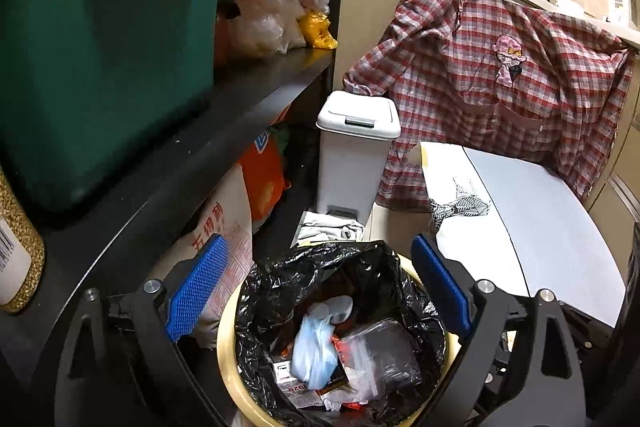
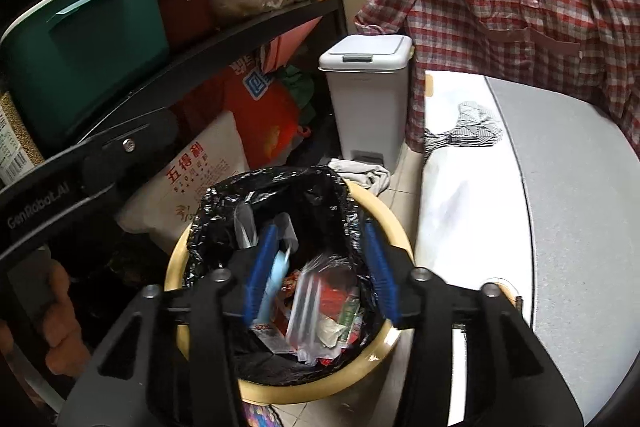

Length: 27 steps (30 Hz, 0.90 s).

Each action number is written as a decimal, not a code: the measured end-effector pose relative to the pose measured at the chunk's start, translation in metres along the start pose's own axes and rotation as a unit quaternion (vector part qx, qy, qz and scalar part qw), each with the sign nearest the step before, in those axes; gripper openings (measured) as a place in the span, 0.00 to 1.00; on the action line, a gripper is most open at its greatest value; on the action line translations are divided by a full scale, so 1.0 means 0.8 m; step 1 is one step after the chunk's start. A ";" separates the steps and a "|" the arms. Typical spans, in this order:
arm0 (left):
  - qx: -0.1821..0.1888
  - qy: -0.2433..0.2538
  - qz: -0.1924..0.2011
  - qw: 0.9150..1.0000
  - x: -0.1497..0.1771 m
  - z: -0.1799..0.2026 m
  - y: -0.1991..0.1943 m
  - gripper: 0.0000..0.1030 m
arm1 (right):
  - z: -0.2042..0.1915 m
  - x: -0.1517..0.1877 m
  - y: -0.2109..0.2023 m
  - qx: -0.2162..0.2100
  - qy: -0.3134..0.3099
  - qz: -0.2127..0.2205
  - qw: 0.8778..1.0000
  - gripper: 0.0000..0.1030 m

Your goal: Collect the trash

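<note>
Low on the tiled floor, beside a dark shelving unit, stands a round cream plastic bin lined with a crinkled black plastic bag. Wrappers, a clear zip pouch and a pale blue plastic bag lie loose inside, apparently dropped there as collected trash. Both claws hang over the bin mouth, angled down. The left claw is spread wide and empty; the right claw is parted too, nothing pinched. Behind stands a white lidded pedal bin. A red checked shirt drapes over a bench edge, above a white board.
</note>
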<state>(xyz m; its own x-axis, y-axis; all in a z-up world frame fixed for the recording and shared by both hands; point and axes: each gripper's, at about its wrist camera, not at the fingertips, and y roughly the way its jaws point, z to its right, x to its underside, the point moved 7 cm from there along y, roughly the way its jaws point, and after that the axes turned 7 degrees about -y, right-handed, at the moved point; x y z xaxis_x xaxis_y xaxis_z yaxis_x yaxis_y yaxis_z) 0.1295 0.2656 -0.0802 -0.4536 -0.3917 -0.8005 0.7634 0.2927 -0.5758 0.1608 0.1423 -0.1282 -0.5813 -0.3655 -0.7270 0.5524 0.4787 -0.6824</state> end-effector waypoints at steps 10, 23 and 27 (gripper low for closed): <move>0.001 0.025 0.029 0.999 -0.008 0.019 -0.027 0.90 | 0.017 -0.011 -0.069 0.088 -0.045 0.064 0.993 0.75; 0.093 0.079 0.071 0.990 0.009 0.154 -0.111 0.93 | 0.122 0.014 -0.234 0.220 -0.027 0.167 0.961 0.95; 0.124 0.106 0.083 0.983 0.018 0.206 -0.132 0.93 | 0.162 0.027 -0.267 0.258 0.011 0.178 0.950 0.95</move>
<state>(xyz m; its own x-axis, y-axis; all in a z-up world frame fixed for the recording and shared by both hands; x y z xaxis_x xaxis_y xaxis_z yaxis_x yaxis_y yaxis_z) 0.1178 0.0853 -0.0038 -0.3788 -0.1573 -0.9120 0.9118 0.1056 -0.3969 0.1078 -0.0715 -0.0079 -0.3126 -0.2333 -0.9208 0.9319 0.1125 -0.3449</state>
